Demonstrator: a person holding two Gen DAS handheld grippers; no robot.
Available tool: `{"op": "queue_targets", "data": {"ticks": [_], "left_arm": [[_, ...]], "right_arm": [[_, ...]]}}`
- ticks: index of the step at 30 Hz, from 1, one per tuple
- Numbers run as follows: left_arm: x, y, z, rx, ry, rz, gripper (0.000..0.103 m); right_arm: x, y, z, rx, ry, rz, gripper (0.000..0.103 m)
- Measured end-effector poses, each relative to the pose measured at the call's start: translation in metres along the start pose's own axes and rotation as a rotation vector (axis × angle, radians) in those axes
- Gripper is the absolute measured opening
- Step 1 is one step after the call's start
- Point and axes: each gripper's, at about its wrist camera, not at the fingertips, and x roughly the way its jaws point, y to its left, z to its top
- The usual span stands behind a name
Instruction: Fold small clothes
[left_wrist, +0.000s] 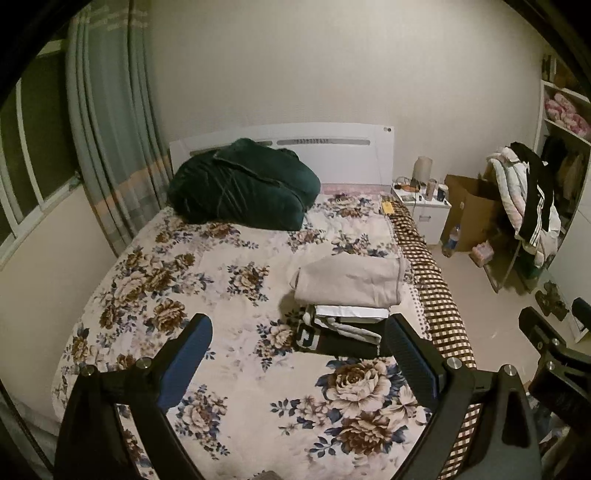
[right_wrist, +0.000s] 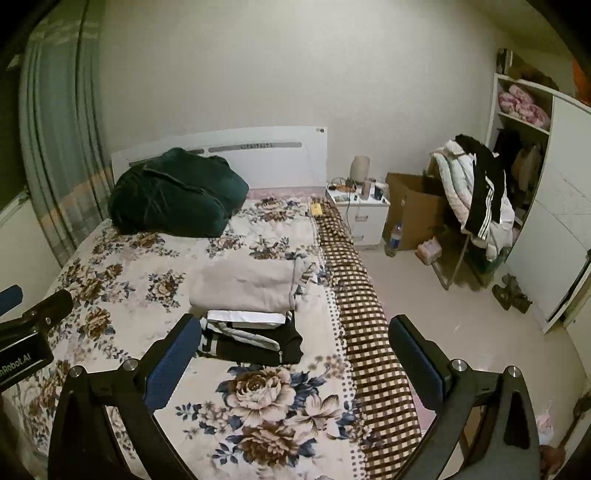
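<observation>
Both tools hang above the near end of the bed (left_wrist: 155, 258) and neither touches anything. The left gripper (left_wrist: 299, 354) has its jaws spread wide with nothing between them. The right gripper (right_wrist: 295, 350) is spread just as wide, and it's empty too.

The clothes sit on the floral cover toward the right side of the bed, close to the checked blanket (right_wrist: 354, 295) that runs along that edge. Nearest is a black garment (right_wrist: 255, 347) with white lettering, already squared into a flat packet. A white folded piece (right_wrist: 245, 318) lies on its far edge. Beyond that, touching or nearly so, is a larger beige folded garment (right_wrist: 247, 286).

From how they lie, the folding looks largely done on these three. I can't tell whether any loose piece is waiting.

All three look like soft knit or fleece, so they should be light and limp, with no stiffness to lean on. Pinch one layer and the packet will likely sag open. The safer hold is probably across a folded edge, catching every layer, one gripper at each near corner. The black one's near edge faces the tools and looks like the easiest bite.

Far left, a dark green bundle (left_wrist: 243, 184) sits against the headboard (left_wrist: 332, 155), well apart from the pile.
</observation>
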Motion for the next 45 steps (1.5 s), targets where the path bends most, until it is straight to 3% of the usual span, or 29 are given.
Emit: {"op": "queue_targets", "data": {"ticks": [9, 45], "left_arm": [[-0.019, 0.007, -0.009, -0.006, -0.013, -0.003, 0.103], [-0.044, 0.0, -0.009, -0.017, -0.034, 0.028, 0.103]], "right_arm": [[-0.043, 0.011, 0.001, -0.023, -0.026, 0.004, 0.103], [-0.062, 0.002, 0.005, -0.025, -0.024, 0.041, 0.103]]}}
